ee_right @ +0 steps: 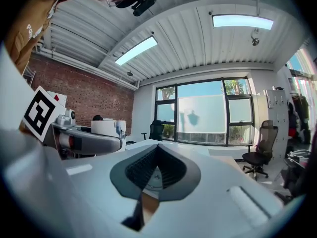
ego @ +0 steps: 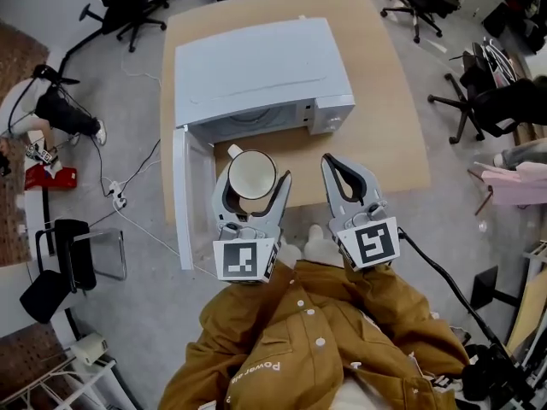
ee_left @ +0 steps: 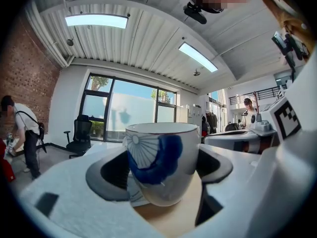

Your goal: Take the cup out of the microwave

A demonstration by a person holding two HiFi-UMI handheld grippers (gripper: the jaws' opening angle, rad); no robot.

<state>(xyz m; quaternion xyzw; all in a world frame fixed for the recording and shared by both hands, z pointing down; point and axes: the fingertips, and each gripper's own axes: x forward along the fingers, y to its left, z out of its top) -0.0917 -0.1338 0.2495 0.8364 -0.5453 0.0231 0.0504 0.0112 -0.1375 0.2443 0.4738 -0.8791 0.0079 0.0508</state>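
Observation:
A white cup (ego: pixel 251 174) with a blue pattern (ee_left: pixel 161 157) stands upright between the jaws of my left gripper (ego: pixel 255 180), which is shut on it just above the tabletop. It is outside the white microwave (ego: pixel 256 71), in front of the open cavity. The microwave's door (ego: pixel 181 196) hangs open to the left. In the left gripper view, dark pads (ee_left: pixel 106 175) press on both sides of the cup. My right gripper (ego: pixel 330 161) hovers beside it on the right, jaws shut with nothing between them (ee_right: pixel 156 167). It sees the cup (ee_right: pixel 106 128) to its left.
The wooden table (ego: pixel 385 135) carries only the microwave. Office chairs (ego: pixel 124 7) stand on the grey floor around it, and cables (ego: pixel 128 199) run along the left. A person (ee_left: pixel 25 128) bends over at the far left of the room.

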